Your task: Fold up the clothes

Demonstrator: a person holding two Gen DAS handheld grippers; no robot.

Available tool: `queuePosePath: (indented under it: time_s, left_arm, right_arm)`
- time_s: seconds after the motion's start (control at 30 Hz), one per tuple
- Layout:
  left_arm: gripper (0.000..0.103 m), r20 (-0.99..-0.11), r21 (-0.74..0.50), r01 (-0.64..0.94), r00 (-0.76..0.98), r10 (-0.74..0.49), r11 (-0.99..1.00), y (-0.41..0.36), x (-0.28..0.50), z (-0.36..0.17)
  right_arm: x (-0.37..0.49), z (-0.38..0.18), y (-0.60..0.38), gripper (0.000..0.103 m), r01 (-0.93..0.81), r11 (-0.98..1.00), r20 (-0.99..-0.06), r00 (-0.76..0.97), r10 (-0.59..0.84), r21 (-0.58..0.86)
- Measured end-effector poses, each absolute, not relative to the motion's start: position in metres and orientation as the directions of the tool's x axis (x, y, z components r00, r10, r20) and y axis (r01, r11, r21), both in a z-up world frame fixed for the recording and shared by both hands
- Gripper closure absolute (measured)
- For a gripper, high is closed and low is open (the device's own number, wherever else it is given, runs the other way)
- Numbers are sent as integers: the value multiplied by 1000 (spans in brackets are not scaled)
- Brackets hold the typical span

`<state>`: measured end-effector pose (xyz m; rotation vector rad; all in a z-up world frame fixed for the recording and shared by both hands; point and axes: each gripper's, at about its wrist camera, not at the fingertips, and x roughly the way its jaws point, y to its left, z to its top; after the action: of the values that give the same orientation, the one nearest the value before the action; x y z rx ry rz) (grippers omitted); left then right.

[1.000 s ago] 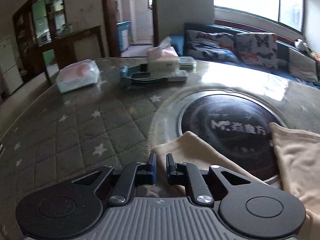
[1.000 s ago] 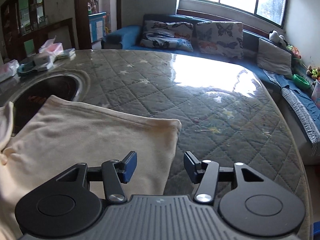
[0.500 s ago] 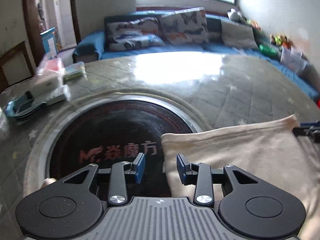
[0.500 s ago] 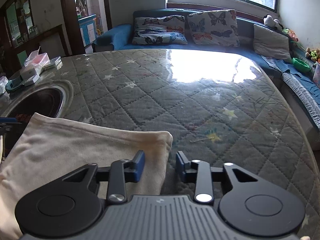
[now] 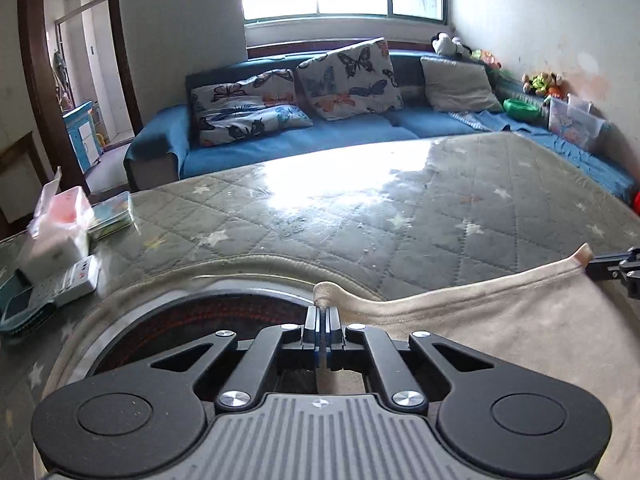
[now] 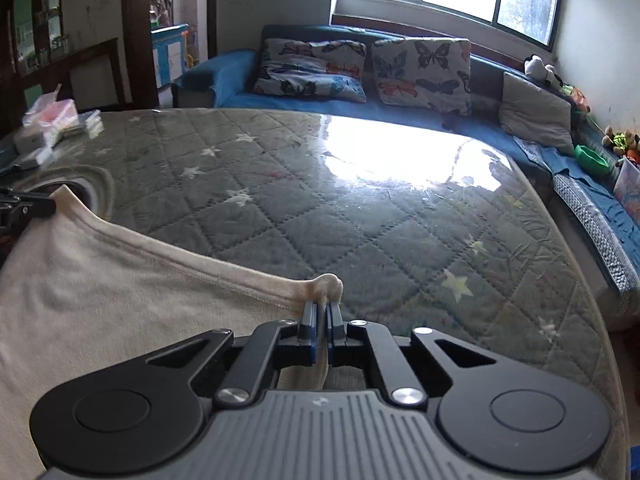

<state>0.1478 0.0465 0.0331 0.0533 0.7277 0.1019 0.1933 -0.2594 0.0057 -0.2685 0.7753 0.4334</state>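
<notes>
Left gripper clamped tight on one corner of the cream garment, a nub of cloth poking above the jaws. Right gripper likewise pinched on the opposite corner — the hemmed edge sags between them. Likely reason: both corners of one edge are held so the cloth can be lifted and carried over as a fold.

Garment lies on the quilted tabletop, partly over the round dark inset near its left side.

Around: tissue pack and remote at the tabletop's left edge, well apart from the cloth. Blue sofa beyond the far edge. Nothing stands in the fold's way — open tabletop ahead.
</notes>
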Motion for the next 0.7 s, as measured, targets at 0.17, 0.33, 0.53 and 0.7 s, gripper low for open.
queuePosePath:
  time_s: [0.17,0.33,0.53,0.7]
  left_arm:
    - [95,-684,107,-97,715,144,989,50,151,23]
    - [90,-673,72,-93,730,117,993,49,119,35]
    - [69,-681,10,4,733,4,1000,23,60,41]
    - [69,-687,-46,100,720,-104,994,-12,16,36]
  right_arm:
    - [192,12,-258,87,-489,867,-720,636,278,-98]
    - [164,28,-272,67,-540,838,-717,617,325,-84]
    - [101,42,-289,48,-602,790,-719,599,352,-114]
    - [48,43,-311,33,-630,769,-717,586,378,-109]
